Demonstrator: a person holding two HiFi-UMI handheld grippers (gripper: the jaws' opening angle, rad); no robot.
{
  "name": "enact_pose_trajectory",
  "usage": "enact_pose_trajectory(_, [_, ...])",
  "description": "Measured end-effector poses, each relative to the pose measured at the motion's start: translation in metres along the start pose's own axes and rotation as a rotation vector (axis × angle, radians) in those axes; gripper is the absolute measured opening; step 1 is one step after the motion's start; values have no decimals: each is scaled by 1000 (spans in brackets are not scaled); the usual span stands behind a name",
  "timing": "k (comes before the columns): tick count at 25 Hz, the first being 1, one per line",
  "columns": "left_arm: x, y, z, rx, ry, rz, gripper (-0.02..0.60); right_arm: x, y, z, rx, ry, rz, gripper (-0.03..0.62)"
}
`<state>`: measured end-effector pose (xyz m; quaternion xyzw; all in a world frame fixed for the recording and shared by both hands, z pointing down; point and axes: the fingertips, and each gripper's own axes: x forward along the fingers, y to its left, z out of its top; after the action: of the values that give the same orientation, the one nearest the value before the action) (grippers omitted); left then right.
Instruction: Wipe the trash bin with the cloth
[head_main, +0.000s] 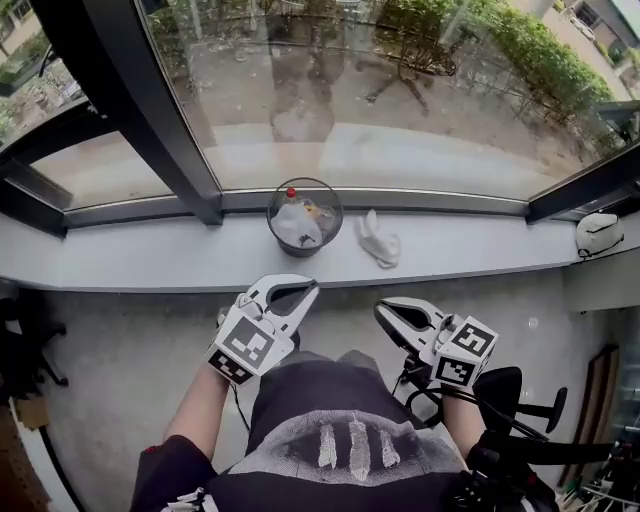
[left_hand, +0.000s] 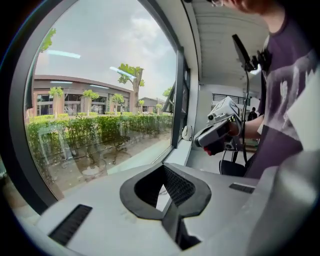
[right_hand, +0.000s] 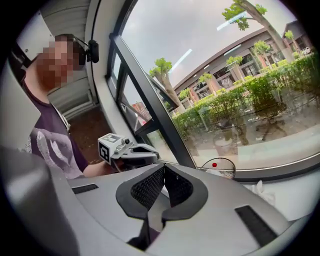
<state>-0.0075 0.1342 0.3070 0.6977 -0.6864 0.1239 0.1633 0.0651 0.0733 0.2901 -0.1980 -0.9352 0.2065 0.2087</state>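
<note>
both grippers — left (head_main: 296, 291), right (head_main: 385, 312) — jaws closed, empty, short of the trash bin (head_main: 304, 217).

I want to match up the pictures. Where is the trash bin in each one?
Head view: the trash bin stands on the window ledge, upper middle, just left of the white cloth.
Left gripper view: not in it.
Right gripper view: its rim peeks up low and right of centre, against the window.
Shared landmark: the green hedge outside shows in all three.
</note>
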Motion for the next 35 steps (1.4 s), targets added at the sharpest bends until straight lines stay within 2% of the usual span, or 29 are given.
enact_pose_trajectory(2, [9,14,-5,15,27,-8,-6,12,-9,3,-19,20,-17,-9])
enact_pose_trajectory(5, [24,36,-2,-12,18,-29,-6,30,-33,12,-28,29,-34,-9])
enact_pose_trajectory(9, [47,55,3,1,43,-89,-6,51,-59,23,37,-26,-56,-9])
enact_pose_trajectory(11, [65,67,9,-3,69,-77,-6,59,-83,37,84,-46,-17,-9])
enact_pose_trajectory(13, [84,71,14,-25,101,-54,-6,61,-106,47,177,-62,48,-9])
enact_pose_trajectory(15, [97,74,23,-35,124,-51,-6,58,-119,57,273,-101,104,-9])
enact_pose_trajectory(17, [104,74,33,-28,138,-50,-6,56,-125,67,311,-127,138,-9])
enact_pose_trajectory(22, [123,68,48,9,163,-37,-6,50,-134,80,283,-114,180,-9])
enact_pose_trajectory(29, [151,76,52,52,233,-21,-6,45,-173,86,336,-111,231,-9])
enact_pose_trajectory(35, [169,82,40,44,268,-4,-6,46,-203,82,351,-79,220,-9])
